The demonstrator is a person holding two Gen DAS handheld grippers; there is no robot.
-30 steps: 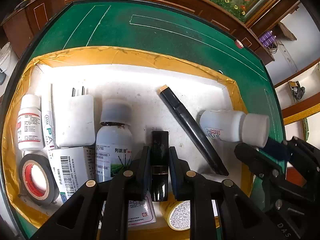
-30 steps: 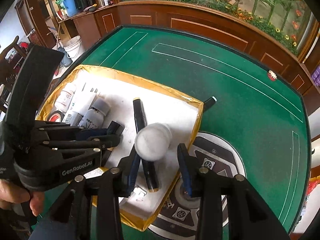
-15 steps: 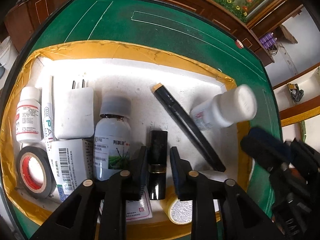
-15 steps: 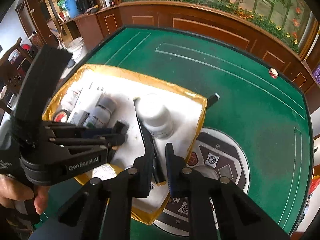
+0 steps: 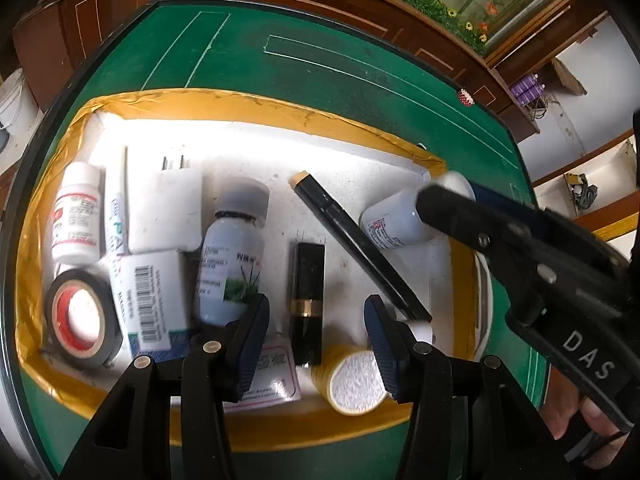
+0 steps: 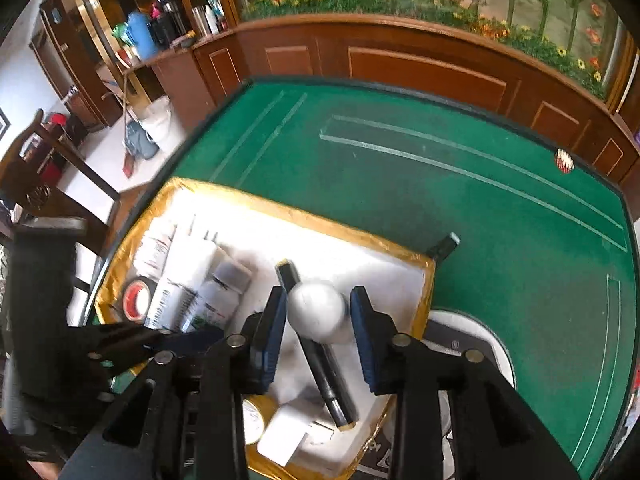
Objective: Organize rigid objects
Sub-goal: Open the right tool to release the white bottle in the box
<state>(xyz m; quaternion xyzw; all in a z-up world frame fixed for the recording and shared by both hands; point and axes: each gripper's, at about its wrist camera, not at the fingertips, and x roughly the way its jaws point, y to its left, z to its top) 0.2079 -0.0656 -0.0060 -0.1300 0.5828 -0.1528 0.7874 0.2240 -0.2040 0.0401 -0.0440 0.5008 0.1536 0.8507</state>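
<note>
As both tools' jaws open, the black tube (image 5: pixel 307 300) lies lengthwise, untouched, between the left tool (image 5: pixel 316 330); the right tool (image 6: pixel 318 332) straddles the white bottle (image 6: pixel 318 312).

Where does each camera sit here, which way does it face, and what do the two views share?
Left wrist: on the left tongs, looking steeply down into the gold-rimmed tray; jaws opening, the black lipstick tube lies between them, unpressed; right tongs and fingertips at right.
Right wrist: on the right tongs, looking down at the tray's right end; jaws opening around the white bottle; left tongs at left.
Shared: tray, white bottle, long black pen, green table.
</note>
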